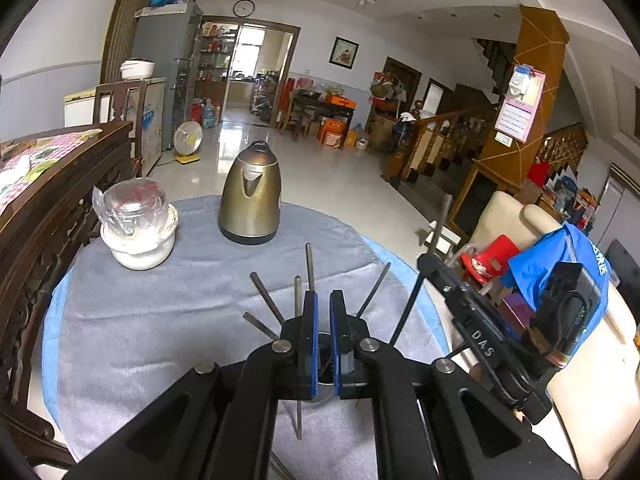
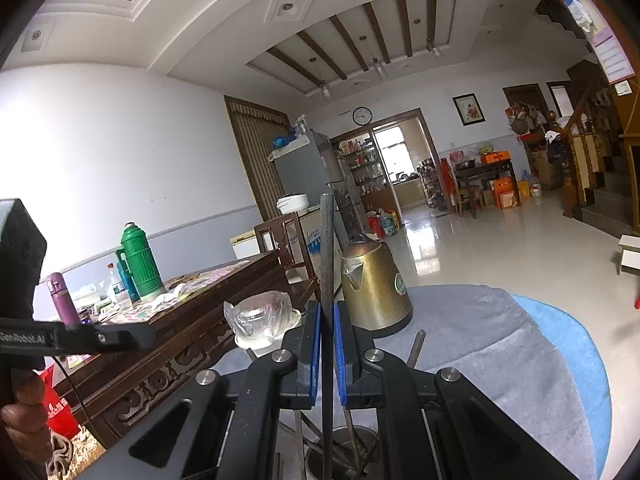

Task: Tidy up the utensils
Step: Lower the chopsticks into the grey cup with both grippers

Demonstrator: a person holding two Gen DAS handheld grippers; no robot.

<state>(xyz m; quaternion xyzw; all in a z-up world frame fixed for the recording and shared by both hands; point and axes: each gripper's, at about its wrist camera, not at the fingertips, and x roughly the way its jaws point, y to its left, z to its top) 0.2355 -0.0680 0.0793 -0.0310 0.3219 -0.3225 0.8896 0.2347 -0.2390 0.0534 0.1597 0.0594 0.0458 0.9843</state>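
Observation:
A metal utensil cup (image 1: 325, 364) stands on the grey cloth; several thin dark sticks (image 1: 267, 299) fan out of it. My left gripper (image 1: 324, 316) is closed on the cup's rim, its blue pads (image 1: 311, 344) on either side of the wall. My right gripper (image 2: 327, 332) is shut on one dark stick (image 2: 327, 248) held upright above the cup (image 2: 340, 452), which shows low between the fingers with other sticks (image 2: 416, 346) leaning in it. The right gripper's body also shows in the left wrist view (image 1: 480, 340).
A brass kettle (image 1: 250, 196) and a white bowl with a plastic-wrapped glass (image 1: 136, 224) stand at the far side of the round table (image 1: 120, 320). A dark wooden table (image 2: 192, 320) with flasks is to the left. A cream chair (image 1: 520, 216) is to the right.

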